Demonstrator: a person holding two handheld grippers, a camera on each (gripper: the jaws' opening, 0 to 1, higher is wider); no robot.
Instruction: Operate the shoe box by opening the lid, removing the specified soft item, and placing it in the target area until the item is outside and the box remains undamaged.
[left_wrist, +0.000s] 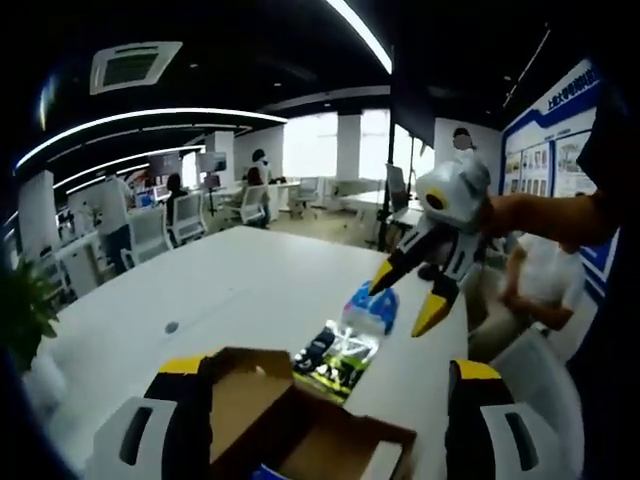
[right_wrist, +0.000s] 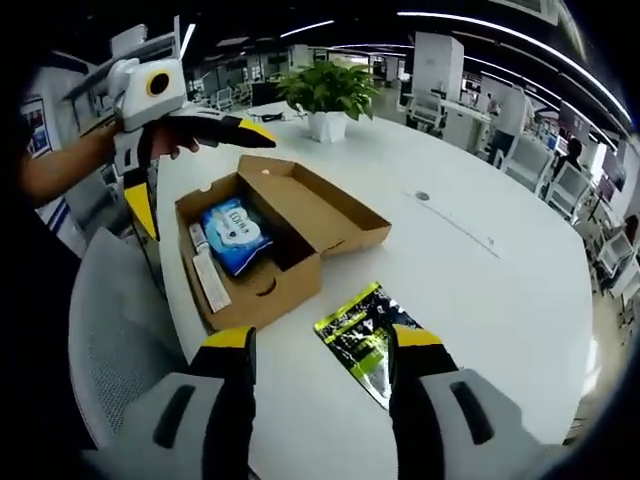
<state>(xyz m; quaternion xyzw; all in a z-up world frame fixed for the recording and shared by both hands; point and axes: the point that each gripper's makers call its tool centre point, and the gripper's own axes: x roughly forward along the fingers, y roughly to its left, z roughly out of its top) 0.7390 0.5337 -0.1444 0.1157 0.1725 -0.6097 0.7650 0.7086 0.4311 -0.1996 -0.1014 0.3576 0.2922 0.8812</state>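
The brown shoe box stands open on the white table, its lid folded back. Inside lie a blue soft pack and a narrow white item. A green-and-black pouch lies on the table beside the box, between the jaws of my open right gripper. My left gripper hovers open over the box's far end, held by a hand. In the left gripper view, the left gripper straddles the box. The right gripper hangs open above the pouch and a blue packet.
A potted plant stands at the table's far end. A grey mesh chair sits close to the table edge by the box. A seated person is off the table's side. Office desks and chairs fill the background.
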